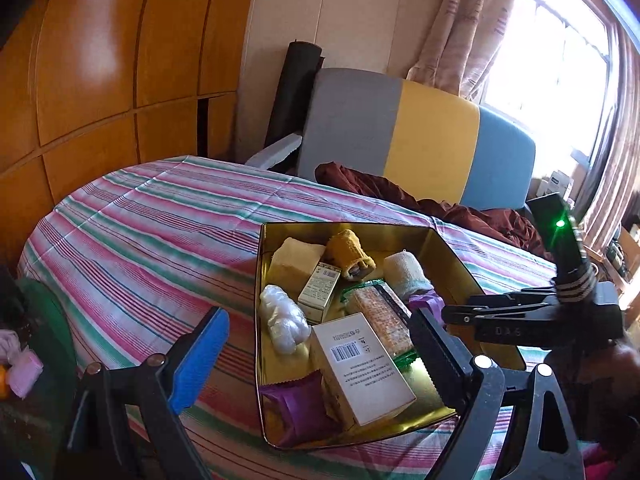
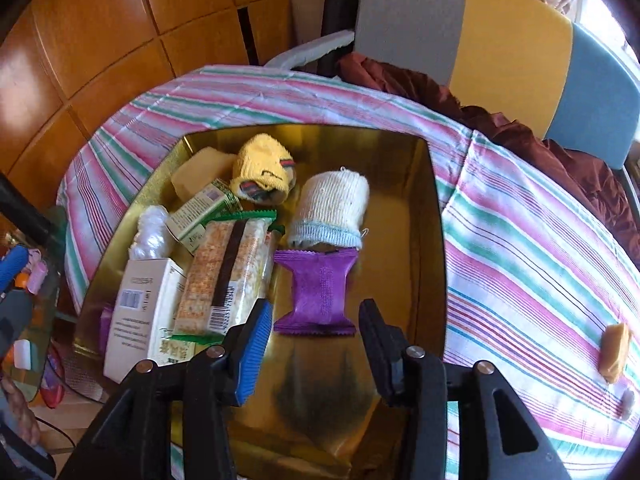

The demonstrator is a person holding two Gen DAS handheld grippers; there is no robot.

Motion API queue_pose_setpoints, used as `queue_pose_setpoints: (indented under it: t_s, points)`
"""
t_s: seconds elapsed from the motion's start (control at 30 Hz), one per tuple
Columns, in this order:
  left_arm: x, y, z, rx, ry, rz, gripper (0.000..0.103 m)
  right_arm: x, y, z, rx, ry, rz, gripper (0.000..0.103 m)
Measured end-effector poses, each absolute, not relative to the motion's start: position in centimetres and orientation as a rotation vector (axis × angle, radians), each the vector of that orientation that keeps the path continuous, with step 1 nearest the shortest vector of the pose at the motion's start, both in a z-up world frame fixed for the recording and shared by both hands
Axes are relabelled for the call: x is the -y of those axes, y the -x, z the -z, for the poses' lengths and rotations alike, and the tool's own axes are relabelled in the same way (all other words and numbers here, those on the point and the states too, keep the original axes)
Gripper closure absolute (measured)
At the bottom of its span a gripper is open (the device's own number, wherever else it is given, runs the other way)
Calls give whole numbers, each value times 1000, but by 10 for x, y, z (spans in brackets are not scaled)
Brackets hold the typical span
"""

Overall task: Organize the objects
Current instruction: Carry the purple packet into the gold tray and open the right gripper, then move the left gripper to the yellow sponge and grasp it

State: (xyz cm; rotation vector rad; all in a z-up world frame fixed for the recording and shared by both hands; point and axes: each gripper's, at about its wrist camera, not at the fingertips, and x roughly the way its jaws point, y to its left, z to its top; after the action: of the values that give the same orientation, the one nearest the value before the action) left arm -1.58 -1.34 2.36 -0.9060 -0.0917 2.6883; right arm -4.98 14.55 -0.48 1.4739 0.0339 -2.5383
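A gold tin (image 1: pixel 452 252) (image 2: pixel 432 216) sits on the striped cloth. It holds a white box (image 1: pixel 362 368) (image 2: pixel 138 312), a cracker pack (image 1: pixel 382 320) (image 2: pixel 224 276), a purple packet (image 2: pixel 318 292), a white sock roll (image 1: pixel 406 274) (image 2: pixel 332 212), a yellow sock roll (image 1: pixel 352 254) (image 2: pixel 264 174), a green carton (image 1: pixel 320 290) (image 2: pixel 204 208) and a plastic bag wad (image 1: pixel 282 316) (image 2: pixel 150 234). My right gripper (image 2: pixel 314 340) is open and empty, just above the purple packet; it also shows in the left wrist view (image 1: pixel 452 314). My left gripper (image 1: pixel 320 356) is open and empty, straddling the tin's near left side.
A tan sponge-like piece (image 2: pixel 614 352) lies on the striped cloth (image 1: pixel 160 232) right of the tin. A dark red cloth (image 1: pixel 420 196) and a grey-yellow-blue chair back (image 1: pixel 432 140) are behind the table. Wooden cabinets (image 1: pixel 100 60) stand left. Clutter lies low on the left (image 2: pixel 28 280).
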Motion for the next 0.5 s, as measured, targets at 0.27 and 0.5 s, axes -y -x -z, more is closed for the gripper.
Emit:
queue_pose_setpoints:
  t_s: [0.27,0.5]
  points:
    - [-6,8,-31,27,892,-2681,11,-175,21,-16,10,-1397,2633,53]
    - [-34,1,-35,-53,883,-2622,11,-232,-1,-24,138,-1412,2739,53]
